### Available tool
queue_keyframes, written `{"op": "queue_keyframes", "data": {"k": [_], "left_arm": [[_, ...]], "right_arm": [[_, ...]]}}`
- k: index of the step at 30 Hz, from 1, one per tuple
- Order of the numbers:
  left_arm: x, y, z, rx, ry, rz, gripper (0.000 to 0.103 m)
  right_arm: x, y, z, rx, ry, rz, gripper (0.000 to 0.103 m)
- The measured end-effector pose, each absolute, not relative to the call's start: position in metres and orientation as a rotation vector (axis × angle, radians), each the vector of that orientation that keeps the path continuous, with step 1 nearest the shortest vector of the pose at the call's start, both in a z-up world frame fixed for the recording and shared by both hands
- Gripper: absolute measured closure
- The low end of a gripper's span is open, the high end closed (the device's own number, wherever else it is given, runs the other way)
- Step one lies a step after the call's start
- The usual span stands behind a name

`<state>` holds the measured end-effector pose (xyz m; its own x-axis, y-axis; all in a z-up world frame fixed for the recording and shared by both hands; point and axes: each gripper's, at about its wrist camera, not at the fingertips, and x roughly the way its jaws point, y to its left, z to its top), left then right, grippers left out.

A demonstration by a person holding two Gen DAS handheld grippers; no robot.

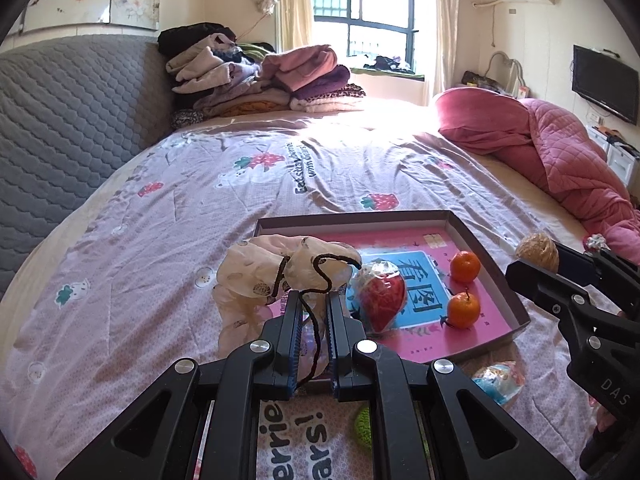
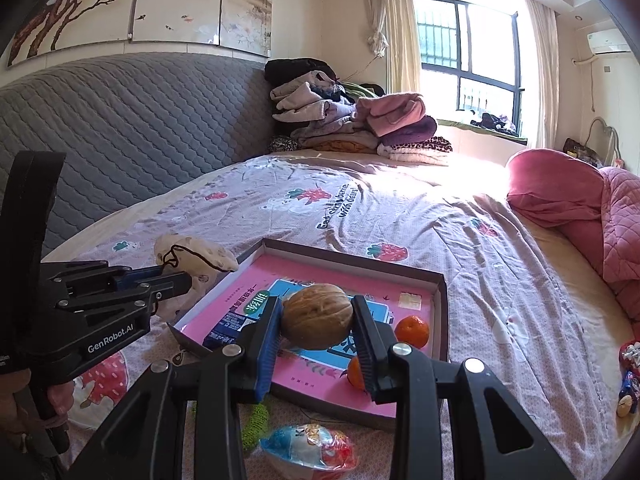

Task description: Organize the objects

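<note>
Walnut (image 2: 317,322) sits pinched in the right gripper (image 2: 318,326) above the pink-lined tray (image 2: 439,300). Left gripper (image 1: 313,300), marked "GenRobot.AI", clamps the cream pouch (image 1: 256,276) by its drawstring at the tray's left edge. Two tangerines (image 1: 465,266) lie inside; bedsheet (image 1: 200,200) reads "with bears".

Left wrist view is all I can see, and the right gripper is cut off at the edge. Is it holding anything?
Observer: Yes. The right gripper is shut on a walnut, pinched between both pads.
Operator: Where is it relative to the tray?
Observer: In the right wrist view it lines up over the middle of the tray; I cannot tell its height.
Operator: Is anything hidden behind the pouch that my left gripper holds?
Observer: Yes, what looks like a small blue carton lies in the tray corner nearest the pouch.
</note>
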<state>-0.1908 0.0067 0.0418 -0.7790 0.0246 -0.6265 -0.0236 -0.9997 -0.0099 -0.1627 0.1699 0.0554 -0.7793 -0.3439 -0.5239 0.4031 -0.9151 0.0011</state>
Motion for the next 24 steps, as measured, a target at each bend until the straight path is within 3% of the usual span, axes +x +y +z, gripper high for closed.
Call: {"op": "queue_keyframes", "data": {"k": [24], "left_arm": [[-0.276,0.009,-0.009,-1.236,-0.009,2.853,0.092]], "right_arm": [[-0.224,0.16,-0.01,0.992,0.17,-2.518,0.068]]}}
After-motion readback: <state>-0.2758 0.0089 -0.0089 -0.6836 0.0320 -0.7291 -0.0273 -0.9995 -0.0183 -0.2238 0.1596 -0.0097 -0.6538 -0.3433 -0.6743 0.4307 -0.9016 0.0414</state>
